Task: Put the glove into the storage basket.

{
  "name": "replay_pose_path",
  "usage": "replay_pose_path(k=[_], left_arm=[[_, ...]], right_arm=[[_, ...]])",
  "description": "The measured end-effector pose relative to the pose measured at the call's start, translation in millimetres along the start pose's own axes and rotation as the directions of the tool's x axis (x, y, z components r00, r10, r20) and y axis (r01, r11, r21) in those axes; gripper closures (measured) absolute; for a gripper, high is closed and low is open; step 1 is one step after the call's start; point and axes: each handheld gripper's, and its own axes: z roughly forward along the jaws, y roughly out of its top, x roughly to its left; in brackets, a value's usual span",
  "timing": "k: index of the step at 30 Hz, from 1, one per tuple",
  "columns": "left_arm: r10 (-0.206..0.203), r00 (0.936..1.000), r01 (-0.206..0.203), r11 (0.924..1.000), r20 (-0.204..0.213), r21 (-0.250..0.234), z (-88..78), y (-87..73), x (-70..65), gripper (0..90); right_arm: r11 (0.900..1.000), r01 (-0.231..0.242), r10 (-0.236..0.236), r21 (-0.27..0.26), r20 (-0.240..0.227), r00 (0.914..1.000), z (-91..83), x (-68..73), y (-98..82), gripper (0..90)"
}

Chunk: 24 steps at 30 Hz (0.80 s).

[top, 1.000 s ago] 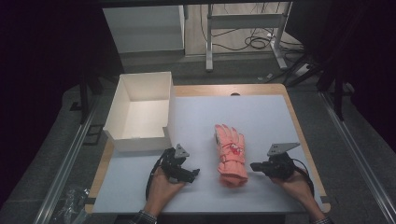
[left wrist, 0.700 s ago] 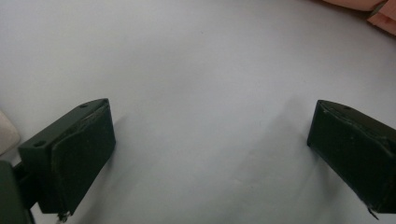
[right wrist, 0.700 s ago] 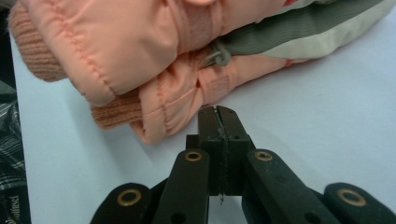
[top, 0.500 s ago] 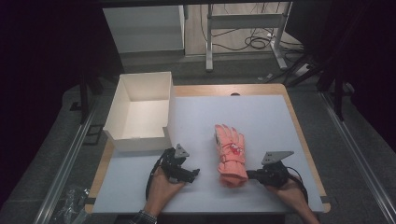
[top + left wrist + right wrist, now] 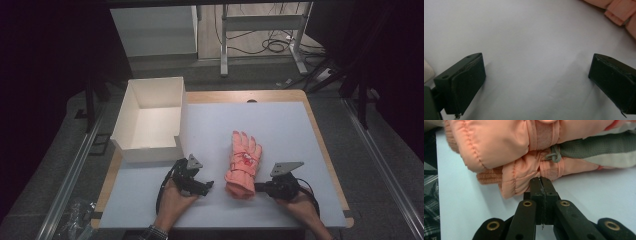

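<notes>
Pale grey matting covers the table (image 5: 280, 125), with dark floor and cable clutter beyond it. Starting at the fingers: the right gripper (image 5: 540, 180) has its jaws pressed flat together with nothing between them, and their tips sit right against the cuff edge of the pink glove (image 5: 524, 150), at or just under the lower layer of fabric. From above, that gripper (image 5: 257, 187) points leftward at the glove (image 5: 243, 160), whose long axis runs away from the person, fingers far, cuff near. So the cuff lies directly ahead of the right tips, and the right hand is clearly the nearer one. The left gripper (image 5: 205, 186) rests on the mat a little apart from the cuff on its other side, jaws spread wide over bare surface, the glove (image 5: 621, 12) off at the corner of its view. Farther left sits an open white box (image 5: 150, 120). Compared with a second ago, the right hand has slid in toward the cuff; the left has kept its place.
</notes>
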Motion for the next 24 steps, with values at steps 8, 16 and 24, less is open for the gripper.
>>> replay_pose_path(k=[8, 16, 24], left_arm=[[-0.007, 1.0000, 0.007, 1.0000, 0.004, -0.003, -0.6, -0.2, 0.9, 1.6], [0.003, 0.9999, -0.003, 1.0000, 0.014, -0.002, -4.7, -3.4, 1.7, 3.9], [0.024, 0.9993, -0.024, 0.9997, 0.028, 0.001, -8.3, -7.2, 3.4, 3.8]], right_arm=[[1.000, -0.005, 0.005, -0.013, 0.003, 1.0000, 13.5, 6.3, 7.6, 88.7], [1.000, -0.009, 0.009, -0.017, 0.011, 0.9999, 23.7, 9.3, 15.1, 88.7], [0.999, -0.024, 0.025, -0.026, 0.018, 0.9995, 32.8, 9.1, 21.2, 88.7]])
